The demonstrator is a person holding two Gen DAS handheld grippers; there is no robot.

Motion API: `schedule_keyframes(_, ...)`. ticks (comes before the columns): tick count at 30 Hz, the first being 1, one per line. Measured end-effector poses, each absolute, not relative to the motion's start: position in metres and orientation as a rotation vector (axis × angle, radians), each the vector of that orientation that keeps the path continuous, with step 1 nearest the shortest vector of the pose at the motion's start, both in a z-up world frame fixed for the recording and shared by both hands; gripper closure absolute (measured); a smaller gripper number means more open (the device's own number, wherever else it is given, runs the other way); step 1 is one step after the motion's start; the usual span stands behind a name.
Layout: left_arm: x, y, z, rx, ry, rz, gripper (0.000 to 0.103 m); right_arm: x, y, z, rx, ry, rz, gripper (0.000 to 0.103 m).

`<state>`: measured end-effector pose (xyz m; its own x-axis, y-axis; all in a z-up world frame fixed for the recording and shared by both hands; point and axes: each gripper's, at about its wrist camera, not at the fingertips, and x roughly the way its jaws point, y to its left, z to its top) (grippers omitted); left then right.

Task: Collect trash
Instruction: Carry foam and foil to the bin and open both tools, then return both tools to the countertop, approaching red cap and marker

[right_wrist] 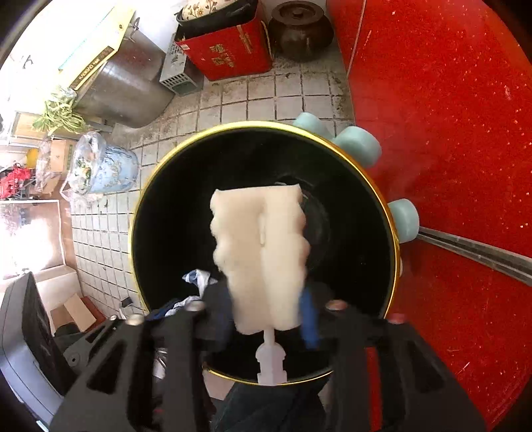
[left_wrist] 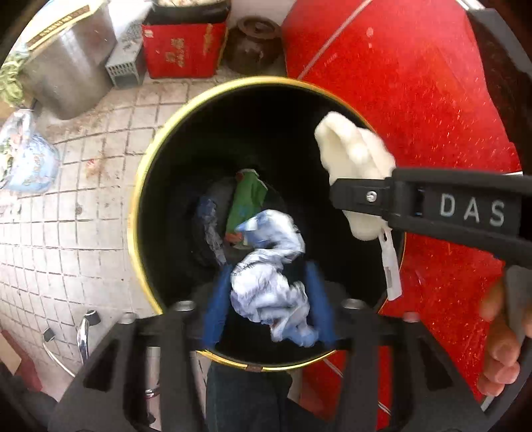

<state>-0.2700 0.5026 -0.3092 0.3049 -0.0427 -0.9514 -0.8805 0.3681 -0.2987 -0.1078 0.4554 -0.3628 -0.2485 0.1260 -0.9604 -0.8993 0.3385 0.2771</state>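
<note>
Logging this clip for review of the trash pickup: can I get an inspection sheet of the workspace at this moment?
Surface: tiled floor, stained; red table beside it.
Job's things: black bin with a gold rim, green packet inside; crumpled wrapper and white sponge over its mouth.
Clutter: bagged blue jar; teal round pieces by the rim.
Grippers: left gripper open around the wrapper; right gripper open around the sponge; pads seem not to press.
Cables: nothing seen.
Surroundings: steel pot, red box, brown crock.
</note>
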Motion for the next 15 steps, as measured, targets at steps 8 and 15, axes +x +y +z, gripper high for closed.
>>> schedule_keyframes(8,-0.317,0.479,-0.218,-1.034,1.024,0.813,0.007,-0.115,0.443,-0.25,-0.587,1.399,1.273,0.006)
schedule_keyframes(15,-0.273,0.443,-0.117,-0.705,1.071,0.741,0.007,-0.058,0.333,-0.085,-0.39,1.113,1.307,0.006)
